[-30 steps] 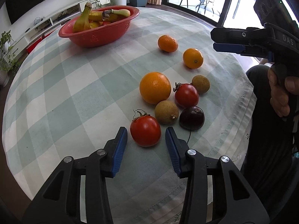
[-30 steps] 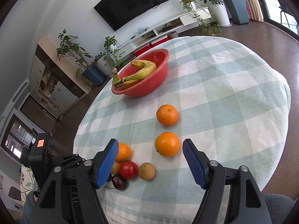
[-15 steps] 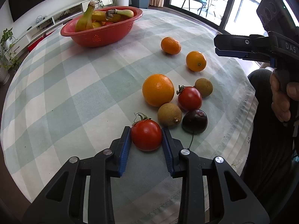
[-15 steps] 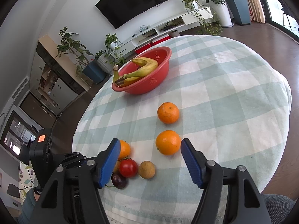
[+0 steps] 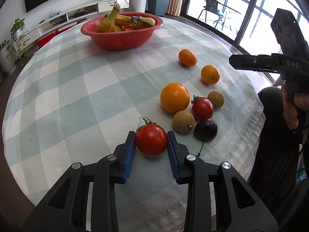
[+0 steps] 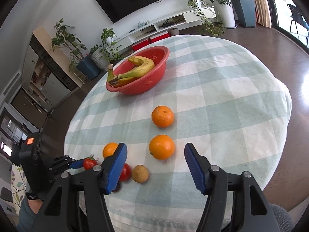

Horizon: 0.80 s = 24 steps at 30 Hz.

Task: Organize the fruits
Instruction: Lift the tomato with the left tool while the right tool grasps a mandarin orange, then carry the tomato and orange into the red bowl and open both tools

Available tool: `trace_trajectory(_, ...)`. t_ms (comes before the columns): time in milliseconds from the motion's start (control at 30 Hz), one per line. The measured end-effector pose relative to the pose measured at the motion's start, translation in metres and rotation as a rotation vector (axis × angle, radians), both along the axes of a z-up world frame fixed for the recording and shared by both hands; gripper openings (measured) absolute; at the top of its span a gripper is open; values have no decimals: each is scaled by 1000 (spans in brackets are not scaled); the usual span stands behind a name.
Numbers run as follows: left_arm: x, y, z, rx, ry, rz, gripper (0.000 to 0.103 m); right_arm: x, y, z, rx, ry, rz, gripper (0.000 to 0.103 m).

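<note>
My left gripper point(image 5: 151, 135) is shut on a red tomato point(image 5: 151, 143) with a green stalk, low over the checked tablecloth point(image 5: 77, 96). Just right of it lie a large orange point(image 5: 174, 97), a second tomato point(image 5: 202, 108), two brown round fruits point(image 5: 183, 121) and a dark purple fruit point(image 5: 205, 129). In the right wrist view my right gripper point(image 6: 155, 147) is closing, its blue pads on either side of a small orange point(image 6: 161, 147) and clear of it. Another small orange point(image 6: 162, 116) lies beyond. A red bowl point(image 6: 152, 81) holds bananas point(image 6: 139, 67).
The round table's edge drops off close behind the fruit cluster, where a person's dark trouser leg point(image 5: 274, 154) stands. Beyond the table are a white media shelf point(image 6: 173, 23), potted plants point(image 6: 106, 44) and wooden floor point(image 6: 280, 44).
The left jaws closed from either side of the tomato onto it. The right jaws narrowed around the small orange without touching it.
</note>
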State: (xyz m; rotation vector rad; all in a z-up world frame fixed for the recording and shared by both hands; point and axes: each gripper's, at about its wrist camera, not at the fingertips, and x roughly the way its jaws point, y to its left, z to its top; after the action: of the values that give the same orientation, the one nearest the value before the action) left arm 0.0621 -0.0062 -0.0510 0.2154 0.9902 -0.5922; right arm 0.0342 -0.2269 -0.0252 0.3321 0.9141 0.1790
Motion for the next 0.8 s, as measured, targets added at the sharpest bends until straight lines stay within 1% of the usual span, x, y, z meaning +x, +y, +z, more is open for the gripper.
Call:
trace_trajectory(100,1,7,3,-24,-4,29,30,5,5,-2,-61,36,37,64)
trace_trajectory(200,2,9,4,-33,-7,37,30,10,15,-7,-119,70,73,61)
trace_trajectory(267,1,11,6,-39,-11,38,30,16,21,-11,-147,86,88,57)
trace_trajectory(433,1,15,5,-51,-13,52,30,34,32,-24,-217,131,114,53)
trace_trajectory(533,1,16,5,-55,-13,53,30,41,34,-33,-243,155,122,49)
trace_trajectory(600,1,16,4,-57,-12,55,30,42,34,-35,-251,147,123,46)
trace_trajectory(667,1,17,4,-57,-12,57,30,41,35,-35,-262,142,127,40)
trace_trajectory(800,2,17,4,-57,-12,57,30,40,38,-34,-275,132,139,40)
